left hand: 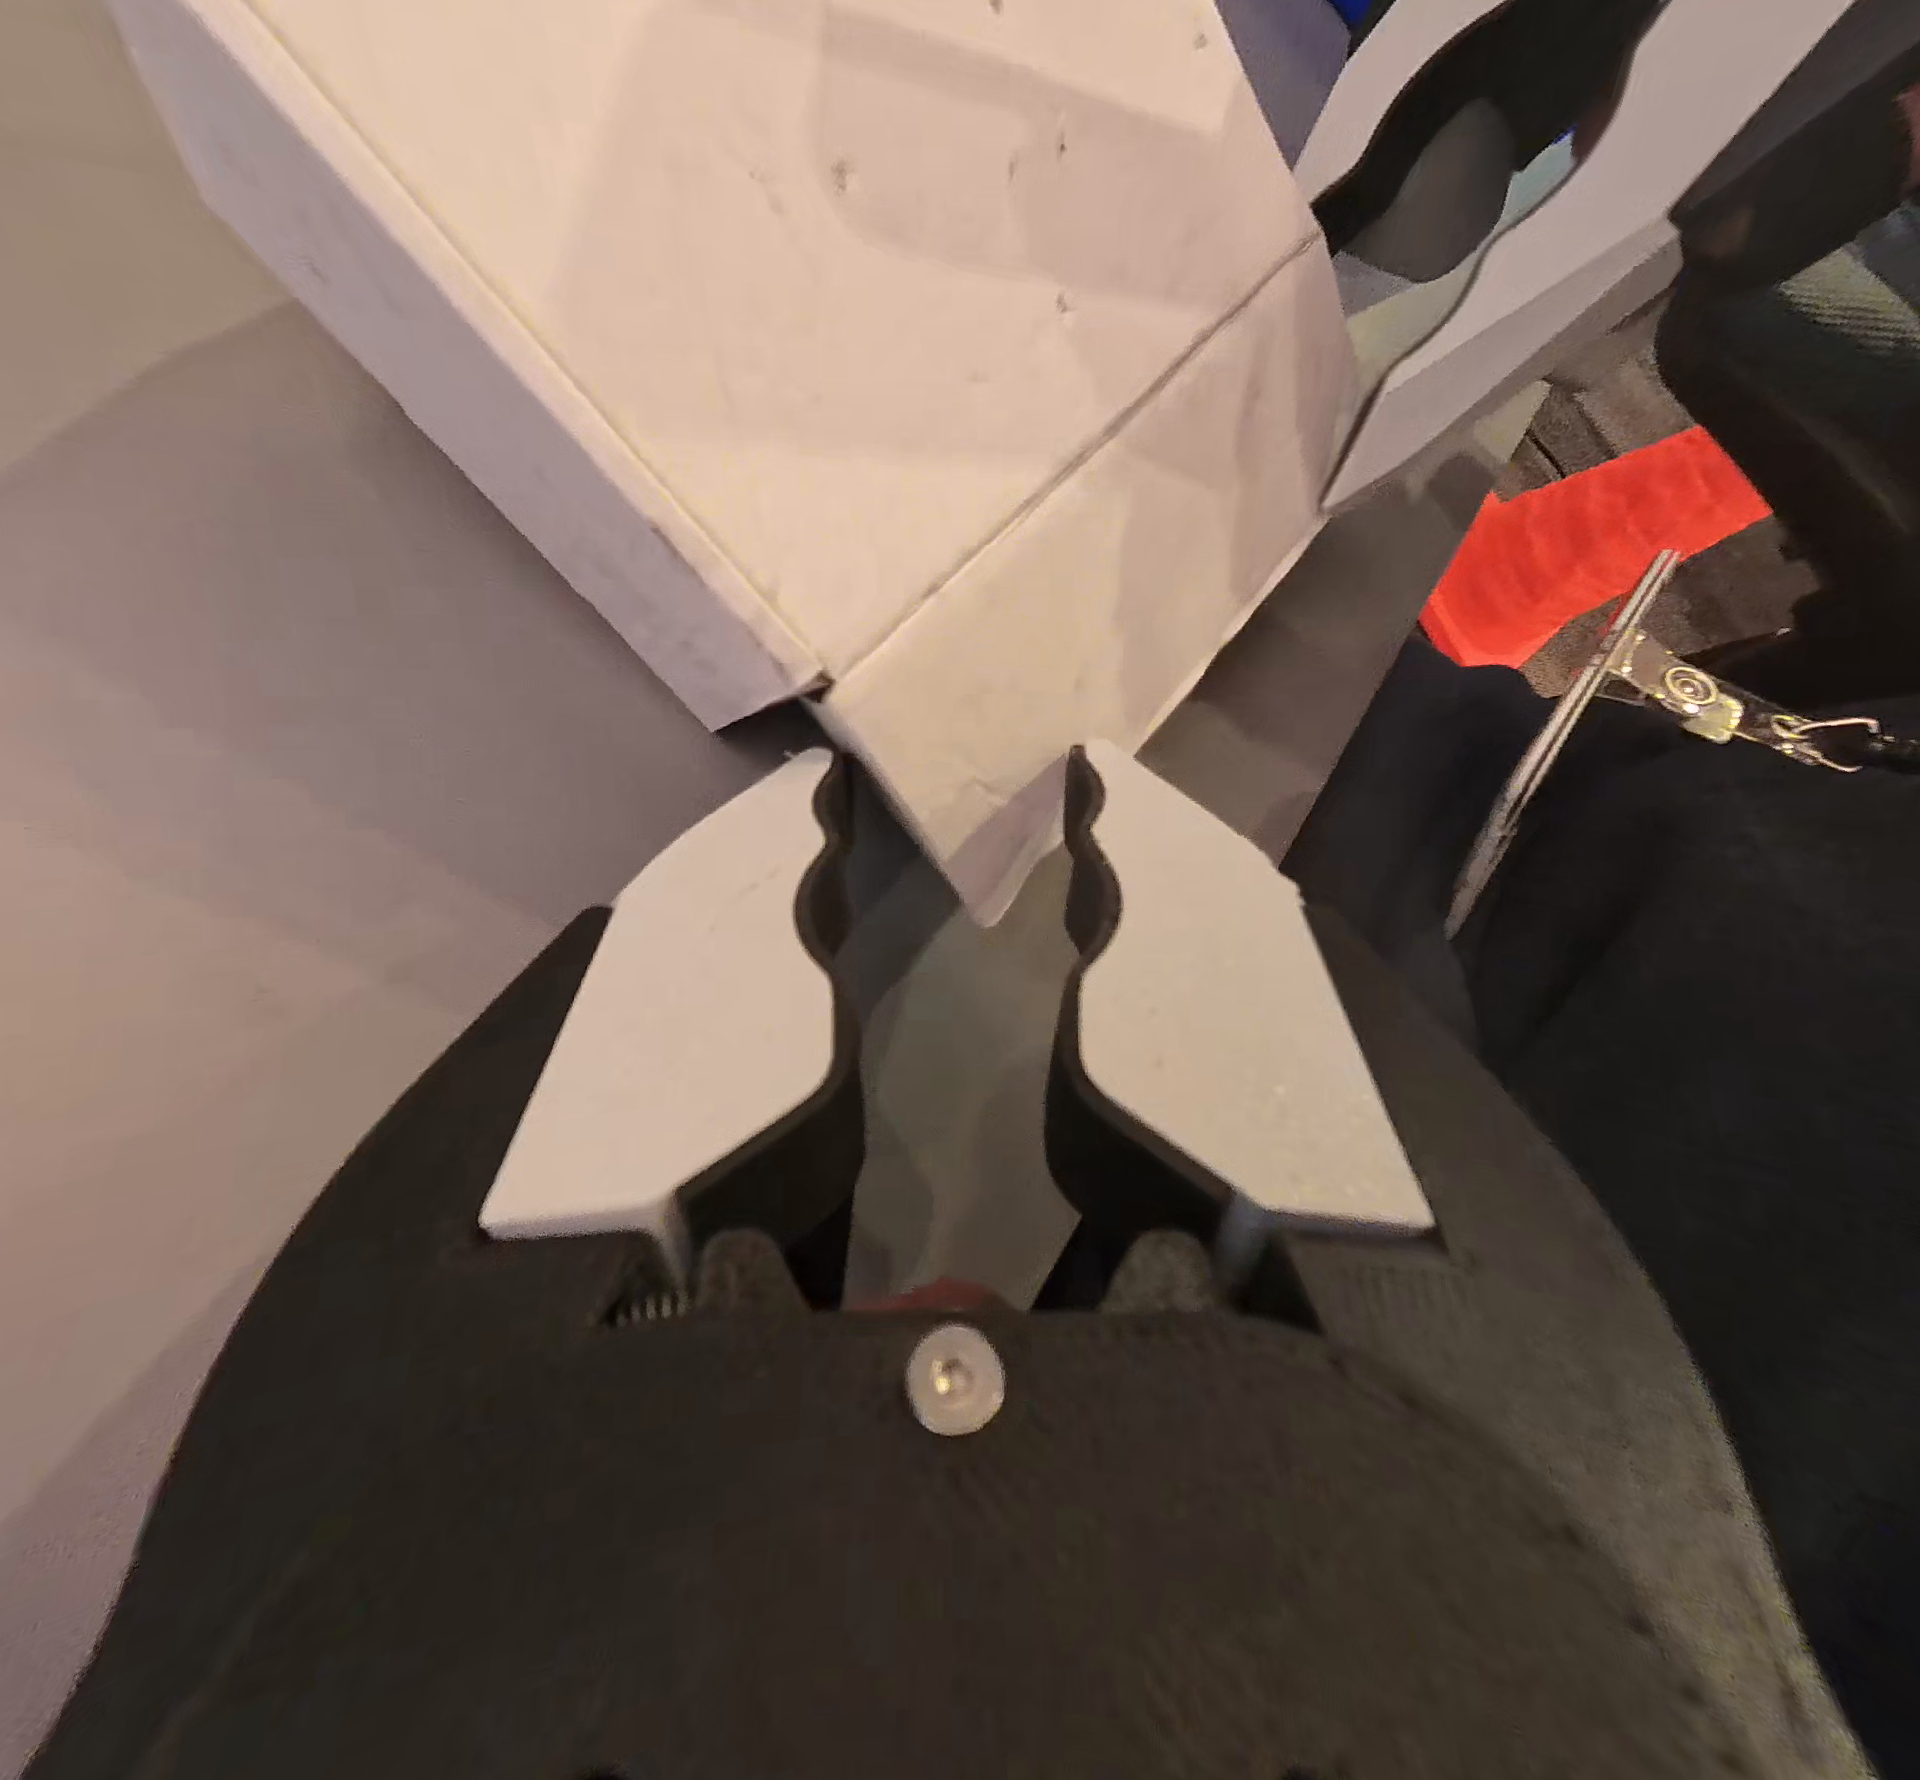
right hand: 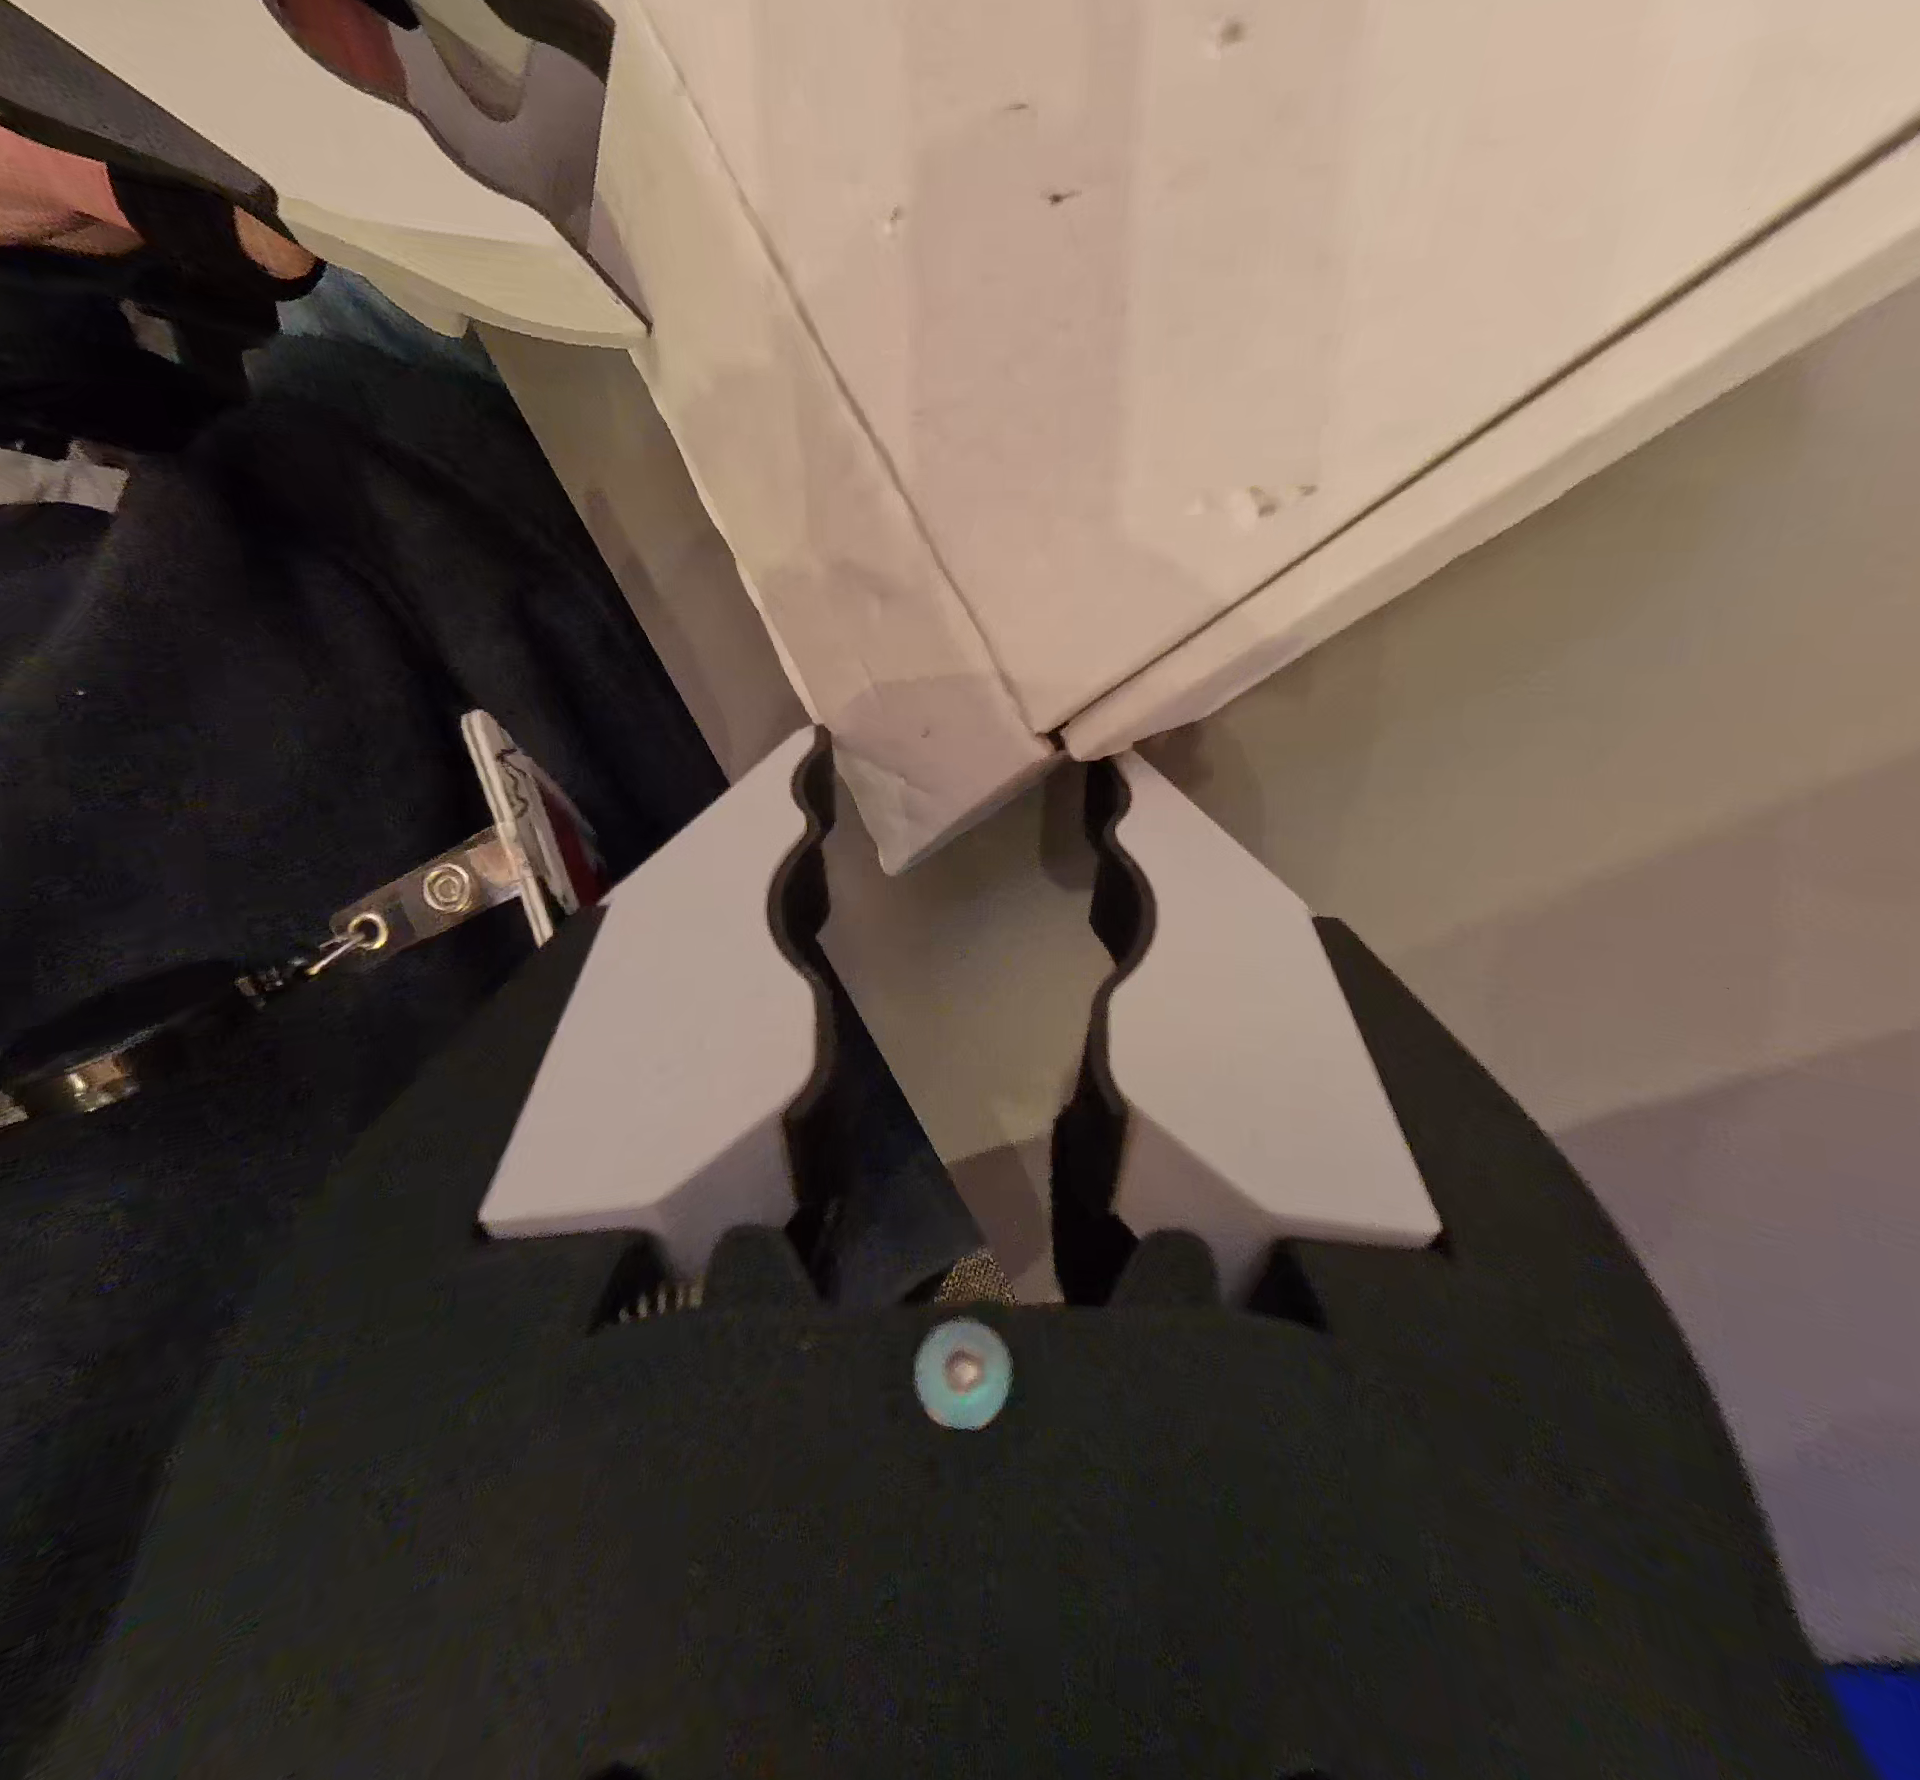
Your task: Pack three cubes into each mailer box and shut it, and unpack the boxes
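box (left hand: 727,224), white and with its lid down, sits on a pale table (left hand: 208,795), one near corner in front of each gripper. the left gripper (left hand: 951,785) has its jaws spread, and the corner of the box's front flap pokes down between the tips, with a gap on both sides. the right gripper (right hand: 956,785) is spread too, the other flap corner lying between its fingers close to the left one. a badge clip (right hand: 457,889) hangs on dark clothing nearby.
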Action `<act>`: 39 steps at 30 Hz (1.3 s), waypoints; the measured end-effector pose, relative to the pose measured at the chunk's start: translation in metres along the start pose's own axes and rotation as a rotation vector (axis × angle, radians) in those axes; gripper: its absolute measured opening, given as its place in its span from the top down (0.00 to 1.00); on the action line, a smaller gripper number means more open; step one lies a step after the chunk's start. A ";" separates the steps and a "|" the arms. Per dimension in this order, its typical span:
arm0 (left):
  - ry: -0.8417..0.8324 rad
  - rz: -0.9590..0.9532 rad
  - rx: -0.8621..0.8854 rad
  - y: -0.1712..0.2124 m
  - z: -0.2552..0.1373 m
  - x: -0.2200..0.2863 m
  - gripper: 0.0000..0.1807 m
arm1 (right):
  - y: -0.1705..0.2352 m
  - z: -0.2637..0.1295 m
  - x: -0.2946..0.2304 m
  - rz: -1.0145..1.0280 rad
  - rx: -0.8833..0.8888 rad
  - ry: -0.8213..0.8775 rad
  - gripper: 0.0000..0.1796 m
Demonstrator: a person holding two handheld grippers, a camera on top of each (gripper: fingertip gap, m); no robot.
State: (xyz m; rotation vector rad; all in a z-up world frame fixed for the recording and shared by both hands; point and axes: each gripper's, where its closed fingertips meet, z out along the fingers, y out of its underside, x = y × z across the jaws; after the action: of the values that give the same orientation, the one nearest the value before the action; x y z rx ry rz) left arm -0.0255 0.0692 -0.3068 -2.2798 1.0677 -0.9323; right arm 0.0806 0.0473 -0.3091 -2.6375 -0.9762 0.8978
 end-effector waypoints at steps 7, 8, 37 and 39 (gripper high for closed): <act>-0.040 0.010 0.023 -0.005 -0.009 -0.010 0.76 | -0.001 -0.006 0.005 0.005 0.006 0.026 0.69; -0.044 0.012 0.028 -0.006 -0.010 -0.011 0.76 | 0.001 -0.007 0.005 -0.002 -0.010 0.028 0.69; -0.030 0.160 -0.047 -0.011 -0.011 -0.022 0.74 | -0.012 -0.002 -0.004 -0.009 0.034 -0.075 0.82; -0.014 0.135 -0.042 -0.012 -0.012 -0.022 0.75 | -0.014 -0.003 -0.004 0.003 0.050 -0.086 0.82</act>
State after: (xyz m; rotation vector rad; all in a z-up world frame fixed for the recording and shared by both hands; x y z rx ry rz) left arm -0.0387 0.0925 -0.3000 -2.2129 1.2296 -0.8464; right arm 0.0726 0.0556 -0.2997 -2.5782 -0.9567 1.0304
